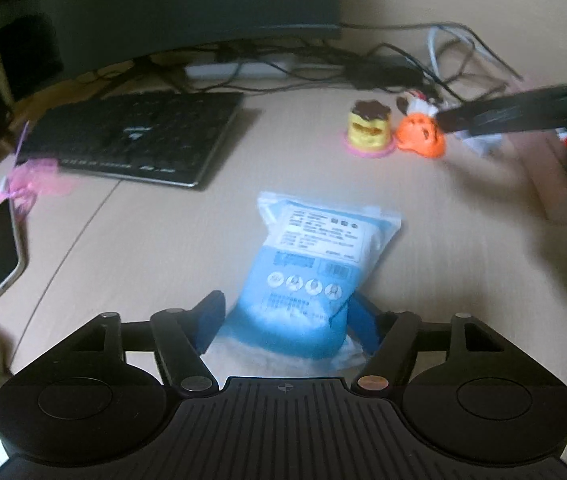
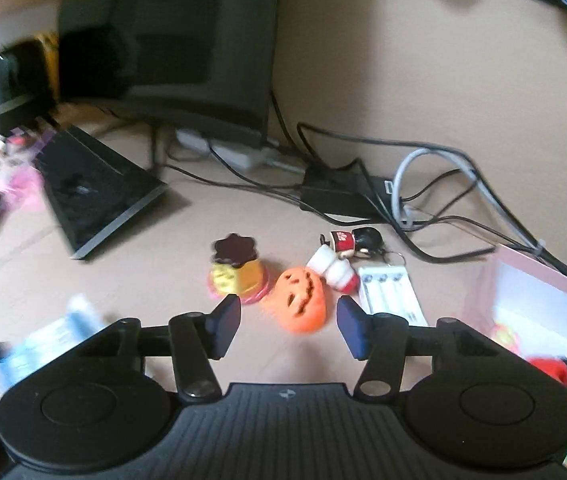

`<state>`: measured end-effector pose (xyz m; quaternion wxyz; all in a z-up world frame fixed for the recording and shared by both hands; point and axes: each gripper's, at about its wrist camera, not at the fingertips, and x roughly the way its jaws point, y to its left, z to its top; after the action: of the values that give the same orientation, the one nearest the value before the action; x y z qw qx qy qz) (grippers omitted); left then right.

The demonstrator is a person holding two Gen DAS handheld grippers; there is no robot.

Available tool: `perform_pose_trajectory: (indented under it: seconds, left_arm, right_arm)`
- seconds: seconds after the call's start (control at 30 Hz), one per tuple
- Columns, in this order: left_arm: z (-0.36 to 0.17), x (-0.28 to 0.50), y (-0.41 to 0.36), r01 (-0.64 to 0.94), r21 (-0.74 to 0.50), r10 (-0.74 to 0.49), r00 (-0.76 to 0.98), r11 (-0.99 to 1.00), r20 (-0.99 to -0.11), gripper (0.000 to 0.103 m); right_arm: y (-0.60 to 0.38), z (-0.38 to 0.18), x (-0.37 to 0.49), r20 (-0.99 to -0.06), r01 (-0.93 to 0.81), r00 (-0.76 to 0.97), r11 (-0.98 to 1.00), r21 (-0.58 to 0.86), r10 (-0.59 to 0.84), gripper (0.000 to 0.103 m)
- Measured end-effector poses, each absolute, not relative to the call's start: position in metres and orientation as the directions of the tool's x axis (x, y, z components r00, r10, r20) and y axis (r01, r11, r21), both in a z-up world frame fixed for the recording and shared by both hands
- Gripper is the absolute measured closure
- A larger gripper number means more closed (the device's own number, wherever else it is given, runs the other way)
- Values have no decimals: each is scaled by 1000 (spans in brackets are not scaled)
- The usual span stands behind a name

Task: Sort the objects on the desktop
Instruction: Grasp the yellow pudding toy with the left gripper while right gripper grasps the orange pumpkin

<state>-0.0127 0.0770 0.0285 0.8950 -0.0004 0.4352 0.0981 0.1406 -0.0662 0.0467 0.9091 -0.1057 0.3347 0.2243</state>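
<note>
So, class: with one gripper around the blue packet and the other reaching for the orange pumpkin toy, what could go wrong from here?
1. The left gripper straddles only the near end of the blue packet; the soft bag could sag or slip.
2. The right gripper nears the pumpkin toy, which crowds the pudding toy and white figure; a finger may knock them.
3. Both views are blurred, so aim may suffer.

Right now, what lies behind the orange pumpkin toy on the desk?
Directly behind the orange pumpkin toy lie a white-and-red toy and small dark figurines, with tangled cables farther back. The part of the white toy nearest the pumpkin is hidden by it.
</note>
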Motion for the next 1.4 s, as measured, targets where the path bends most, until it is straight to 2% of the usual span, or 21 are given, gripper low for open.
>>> perform_pose_trajectory:
  seconds: [0.13, 0.17, 0.2, 0.37, 0.5, 0.67, 0.77, 0.83, 0.93, 1.0, 1.13, 1.4]
  left_arm:
    - [47, -26, 84, -158, 6, 108, 645, 987, -756, 18]
    - [51, -27, 84, -142, -13, 84, 657, 990, -749, 17]
    - [55, -26, 84, -129, -27, 67, 666, 991, -742, 16]
    - [67, 6, 82, -95, -42, 37, 710, 995, -704, 13]
    - [67, 53, 69, -66, -49, 15, 725, 997, -689, 13]
    - [46, 128, 44, -22, -32, -8, 691, 999, -723, 15]
    - [26, 163, 29, -49, 18, 46, 662, 999, -748, 22]
    - [14, 179, 26, -67, 50, 81, 642, 997, -762, 38]
    - [6, 188, 22, -73, 59, 93, 632, 996, -770, 54]
    - [7, 185, 19, -68, 75, 101, 634, 995, -767, 56]
    - [17, 157, 4, 2, 56, 41, 639, 998, -768, 56]
    - [16, 40, -34, 194, -21, -133, 589, 981, -797, 55]
  right_arm:
    - [-52, 19, 176, -700, -453, 649, 891, -42, 297, 51]
    - [-52, 15, 180, -706, -452, 641, 892, -30, 301, 55]
    - [-51, 13, 182, -710, -450, 636, 893, -23, 302, 66]
    - [-66, 21, 156, -696, -452, 644, 892, -12, 317, 66]
    - [-95, 37, 93, -687, -472, 648, 881, -23, 329, 66]
    - [-142, 47, 28, -704, -451, 644, 892, -33, 299, 66]
    - [-169, 47, 9, -715, -386, 661, 920, -64, 227, 66]
    - [-183, 49, 1, -717, -339, 672, 938, -77, 185, 66]
    - [-202, 54, -9, -706, -271, 695, 959, -80, 138, 66]
    - [-212, 57, -13, -698, -242, 706, 967, -77, 121, 66]
    - [-229, 55, -15, -696, -216, 712, 972, -92, 93, 66]
    - [-226, 44, -8, -712, -272, 689, 959, -82, 135, 66]
